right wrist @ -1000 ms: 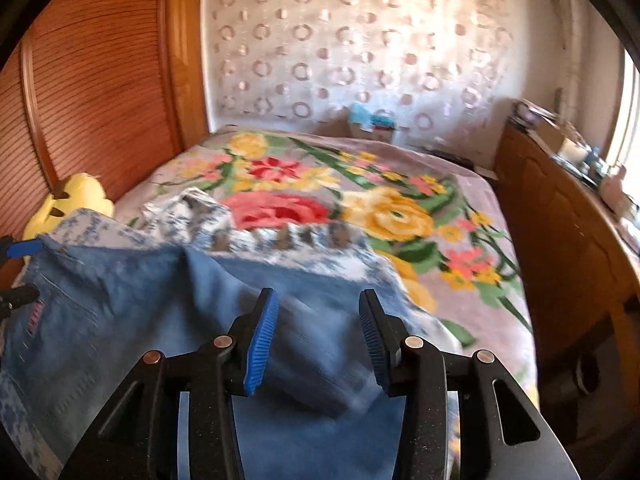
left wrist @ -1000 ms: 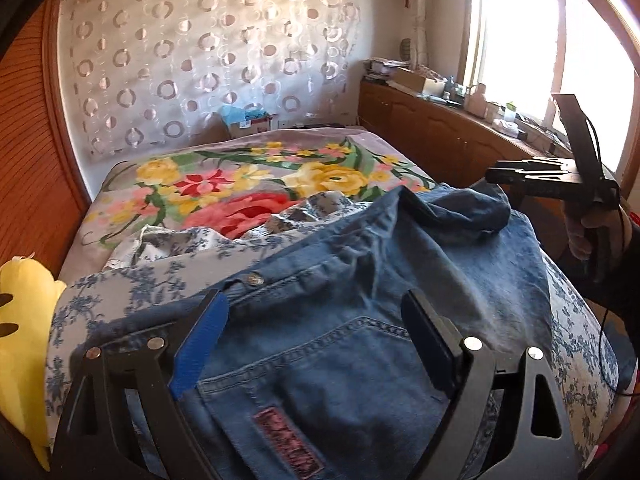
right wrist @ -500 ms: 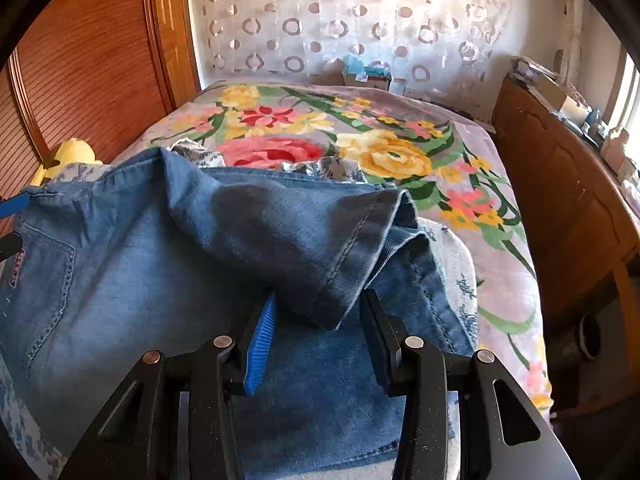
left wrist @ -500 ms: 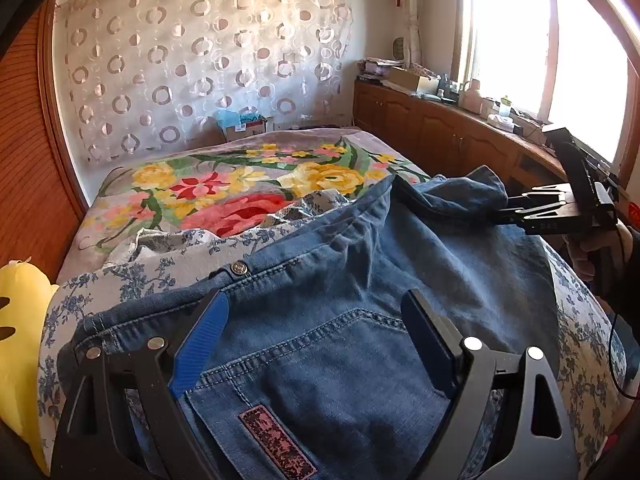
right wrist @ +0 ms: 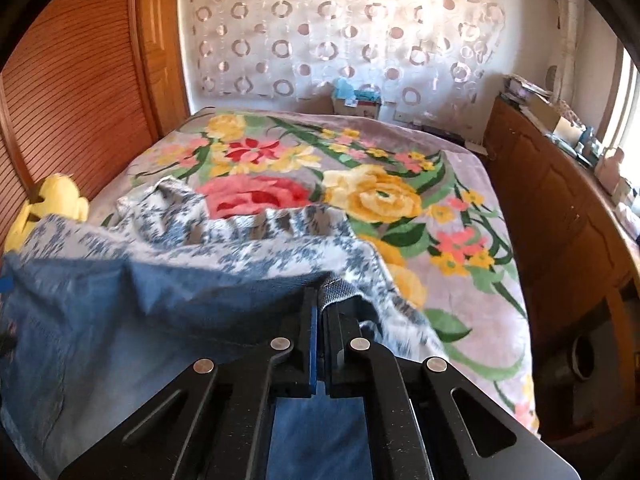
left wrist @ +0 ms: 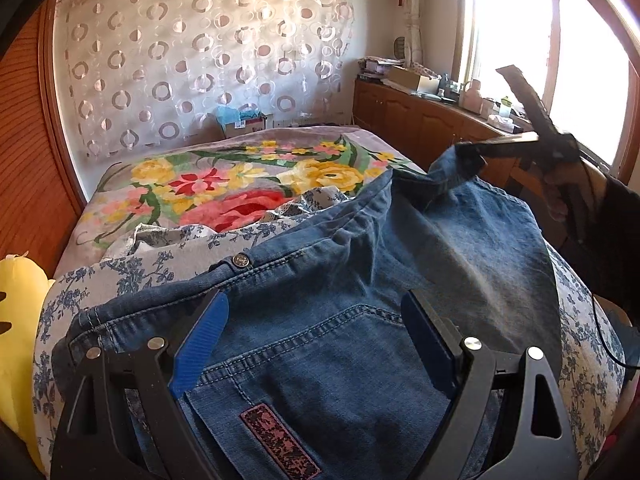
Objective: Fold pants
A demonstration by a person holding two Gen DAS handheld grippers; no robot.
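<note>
Blue denim pants [left wrist: 360,288] lie on a blue-flowered white sheet [left wrist: 132,272] at the near end of the bed. The waistband with a metal button and a back pocket with a red patch face me. My left gripper [left wrist: 316,320] is open, its fingers spread over the pocket area. My right gripper [right wrist: 320,304] is shut on the hem of a pant leg [right wrist: 332,284] and lifts it. In the left wrist view the right gripper [left wrist: 480,148] holds that hem up at the right.
A floral blanket [right wrist: 360,184] covers the far bed. A yellow plush toy [right wrist: 44,208] lies at the left by the wooden wall. Wooden cabinets [right wrist: 560,216] with clutter run along the right under a window. A circle-patterned curtain hangs behind.
My right gripper has closed on the pant leg hem and raised it. The left gripper has stayed open over the pocket.
</note>
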